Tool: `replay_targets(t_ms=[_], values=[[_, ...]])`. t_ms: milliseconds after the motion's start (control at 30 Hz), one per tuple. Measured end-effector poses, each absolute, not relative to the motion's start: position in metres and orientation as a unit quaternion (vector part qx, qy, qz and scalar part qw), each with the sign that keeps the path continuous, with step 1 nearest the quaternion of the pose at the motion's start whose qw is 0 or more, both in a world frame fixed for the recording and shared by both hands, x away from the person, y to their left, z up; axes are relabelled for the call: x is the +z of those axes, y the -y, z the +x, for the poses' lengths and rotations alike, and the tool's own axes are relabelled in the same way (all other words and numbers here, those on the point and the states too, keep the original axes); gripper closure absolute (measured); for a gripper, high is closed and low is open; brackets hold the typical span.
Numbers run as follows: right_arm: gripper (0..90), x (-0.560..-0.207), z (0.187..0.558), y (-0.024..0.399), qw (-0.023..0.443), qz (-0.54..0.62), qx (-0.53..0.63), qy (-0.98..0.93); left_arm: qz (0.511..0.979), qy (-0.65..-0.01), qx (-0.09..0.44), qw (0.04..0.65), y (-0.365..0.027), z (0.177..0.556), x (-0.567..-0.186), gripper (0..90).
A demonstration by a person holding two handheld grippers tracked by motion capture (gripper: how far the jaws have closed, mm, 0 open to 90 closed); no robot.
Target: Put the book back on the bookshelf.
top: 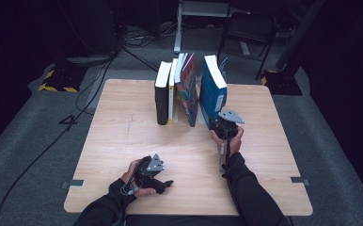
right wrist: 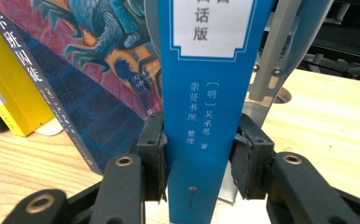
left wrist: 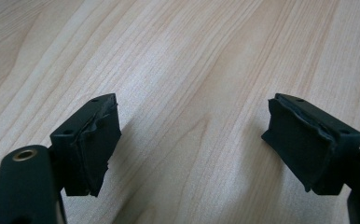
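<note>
High view: fixed above the person's side, facing forward and down, far enough to take in the whole wooden table (top: pixel 123 141) and the row of upright books. Left gripper view: rides low on the left gripper (top: pixel 163 185), looking close along its jaws at bare tabletop. Right gripper view: sits just before the blue book (right wrist: pixel 206 116), whose spine (top: pixel 213 101) the high view shares.

My left hand-held gripper (top: pixel 157 175) rests low by my body, jaws spread wide with nothing between them. My right hand-held gripper (top: pixel 221 123) reaches forward on an outstretched arm, pads apparently pressing both sides of what they grip.
</note>
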State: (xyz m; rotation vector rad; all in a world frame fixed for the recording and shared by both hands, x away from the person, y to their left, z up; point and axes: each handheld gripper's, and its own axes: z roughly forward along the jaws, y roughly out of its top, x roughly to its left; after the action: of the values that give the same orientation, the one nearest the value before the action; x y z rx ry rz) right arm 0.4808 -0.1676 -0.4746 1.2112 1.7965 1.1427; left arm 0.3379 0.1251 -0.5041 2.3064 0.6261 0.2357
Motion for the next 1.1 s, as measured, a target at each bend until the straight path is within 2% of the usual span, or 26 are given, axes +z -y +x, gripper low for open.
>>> replay_targets(t_ms=[567, 800, 1100], values=[[57.5, -0.460, 0.480, 0.174, 0.310, 0.438, 0.402, -0.742, 0.894, -0.247, 0.093, 0.362, -0.125, 0.337, -0.504, 17.6], [46.9, -0.446, 0.474, 0.180, 0.294, 0.403, 0.374, -0.782, 0.894, -0.249, 0.092, 0.362, -0.125, 0.337, -0.504, 17.5], [38.5, -0.432, 0.466, 0.192, 0.269, 0.364, 0.345, -0.823, 0.894, -0.249, 0.092, 0.362, -0.125, 0.337, -0.504, 17.5]])
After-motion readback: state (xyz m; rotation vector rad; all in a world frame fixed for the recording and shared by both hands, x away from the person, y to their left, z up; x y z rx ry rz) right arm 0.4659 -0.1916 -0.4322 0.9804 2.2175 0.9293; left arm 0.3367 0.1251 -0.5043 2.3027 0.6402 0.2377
